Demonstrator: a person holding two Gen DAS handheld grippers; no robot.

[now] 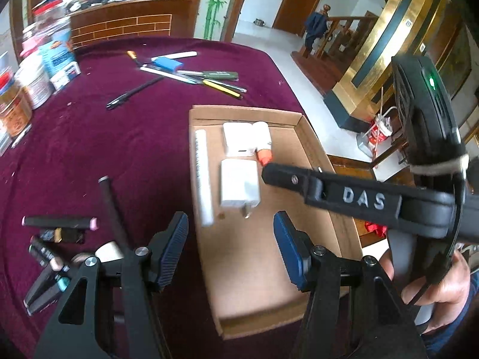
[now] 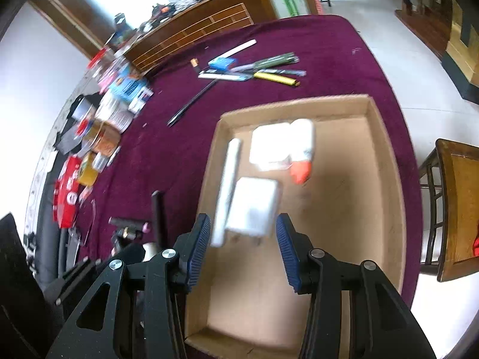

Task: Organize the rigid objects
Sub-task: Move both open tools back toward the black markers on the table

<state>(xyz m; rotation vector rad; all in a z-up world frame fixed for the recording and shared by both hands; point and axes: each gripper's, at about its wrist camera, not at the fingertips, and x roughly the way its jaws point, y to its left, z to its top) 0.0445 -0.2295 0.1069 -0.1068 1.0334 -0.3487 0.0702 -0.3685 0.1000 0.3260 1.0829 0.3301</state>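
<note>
White charger (image 2: 253, 206) lies in the box (image 2: 386, 161) — just beyond the open right tool (image 2: 242, 251).

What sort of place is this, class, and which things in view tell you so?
Probably a home's living or dining area: a table under a maroon cloth, a wooden stair railing by a tiled floor, and a cluttered wooden counter.

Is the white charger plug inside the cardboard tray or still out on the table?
Inside. The white charger plug lies flat on the cardboard tray floor, beside a long white stick.
</note>
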